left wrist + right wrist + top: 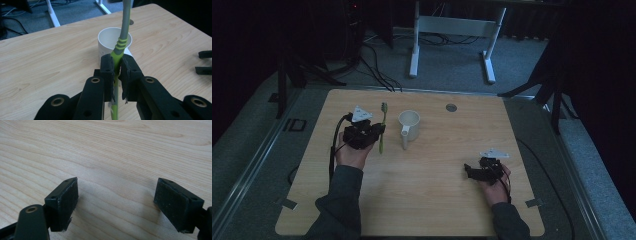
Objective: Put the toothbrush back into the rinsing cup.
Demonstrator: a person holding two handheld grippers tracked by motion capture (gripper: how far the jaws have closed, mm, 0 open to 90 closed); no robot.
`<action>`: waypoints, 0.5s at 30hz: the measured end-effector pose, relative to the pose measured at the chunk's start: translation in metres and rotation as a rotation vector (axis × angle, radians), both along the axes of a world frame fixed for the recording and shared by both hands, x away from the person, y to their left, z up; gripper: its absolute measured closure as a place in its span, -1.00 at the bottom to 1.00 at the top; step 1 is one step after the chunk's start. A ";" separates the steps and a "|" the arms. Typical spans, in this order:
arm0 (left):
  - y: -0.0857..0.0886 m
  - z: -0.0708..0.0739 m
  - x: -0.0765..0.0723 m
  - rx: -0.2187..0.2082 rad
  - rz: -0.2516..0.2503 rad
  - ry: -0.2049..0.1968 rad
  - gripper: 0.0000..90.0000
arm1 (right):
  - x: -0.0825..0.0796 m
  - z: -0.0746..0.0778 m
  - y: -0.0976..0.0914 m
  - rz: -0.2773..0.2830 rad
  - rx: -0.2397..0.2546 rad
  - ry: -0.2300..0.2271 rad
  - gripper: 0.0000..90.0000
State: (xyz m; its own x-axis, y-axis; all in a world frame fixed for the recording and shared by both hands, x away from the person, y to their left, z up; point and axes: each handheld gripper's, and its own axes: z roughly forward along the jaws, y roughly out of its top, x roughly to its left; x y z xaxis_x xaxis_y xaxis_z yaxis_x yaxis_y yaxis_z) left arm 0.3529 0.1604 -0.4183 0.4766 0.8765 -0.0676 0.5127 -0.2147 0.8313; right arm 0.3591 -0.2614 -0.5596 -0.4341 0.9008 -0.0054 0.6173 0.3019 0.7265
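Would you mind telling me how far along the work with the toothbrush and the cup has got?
Done: the left gripper has shut on the toothbrush, gripping its green handle. In hand: the brush is held just beside the white cup, not in it. Left: apparently getting the brush into the cup, whose inside looks empty, and letting go. The right gripper waits open over bare table.

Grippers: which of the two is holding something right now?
The left gripper: its jaws are shut on the green and grey toothbrush, just short of the white cup. The right gripper stands open over bare table.
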 end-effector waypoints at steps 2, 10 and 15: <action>0.000 0.000 0.000 -0.003 0.000 -0.002 0.80 | 0.000 0.000 0.000 -0.001 0.001 0.000 -0.58; 0.000 0.000 -0.001 -0.017 0.007 -0.020 0.80 | 0.000 0.000 0.000 0.000 0.000 0.000 -0.58; 0.000 0.002 0.001 -0.018 0.008 -0.028 0.80 | 0.000 0.000 0.000 -0.001 0.001 0.000 -0.58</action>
